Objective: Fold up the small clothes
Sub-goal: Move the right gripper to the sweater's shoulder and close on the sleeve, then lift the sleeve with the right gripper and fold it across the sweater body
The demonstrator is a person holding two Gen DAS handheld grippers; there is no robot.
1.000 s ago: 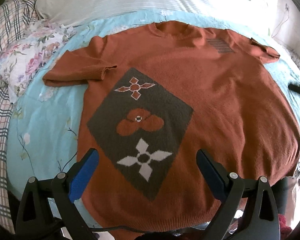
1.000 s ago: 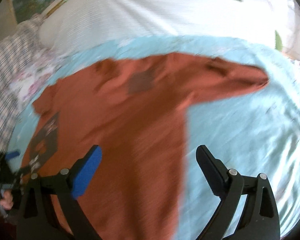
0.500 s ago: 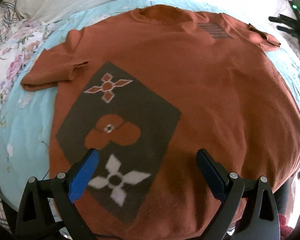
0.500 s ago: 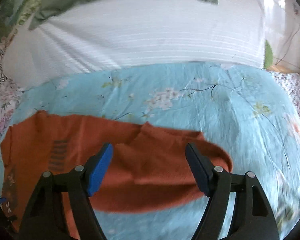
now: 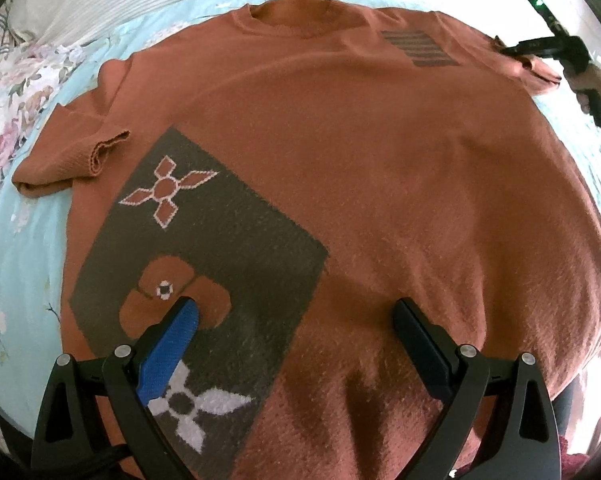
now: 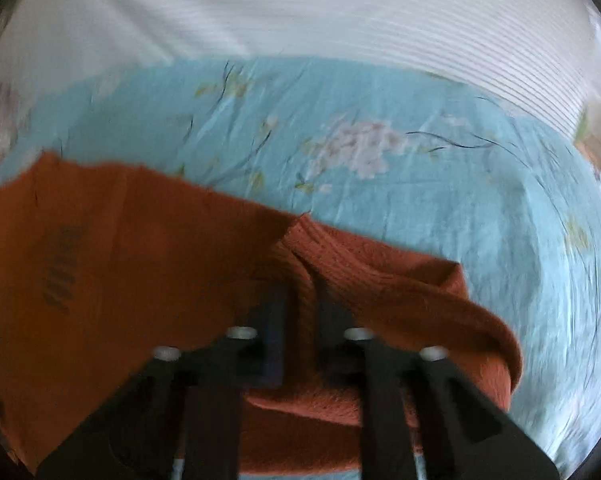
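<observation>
Sweater blurred, sleeve fold pinched inside right gripper.

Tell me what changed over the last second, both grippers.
The right gripper swung from the sweater's body to its sleeve and shut on it. The left gripper dropped lower over the brown patch; its jaws are open as before. The orange sweater lies flat as before on the blue bedsheet.

The left wrist view is looking steeply down, close over the rust-orange knitted short-sleeved sweater; the right wrist view is sitting closer at its sleeve, both sharing that sleeve.
</observation>
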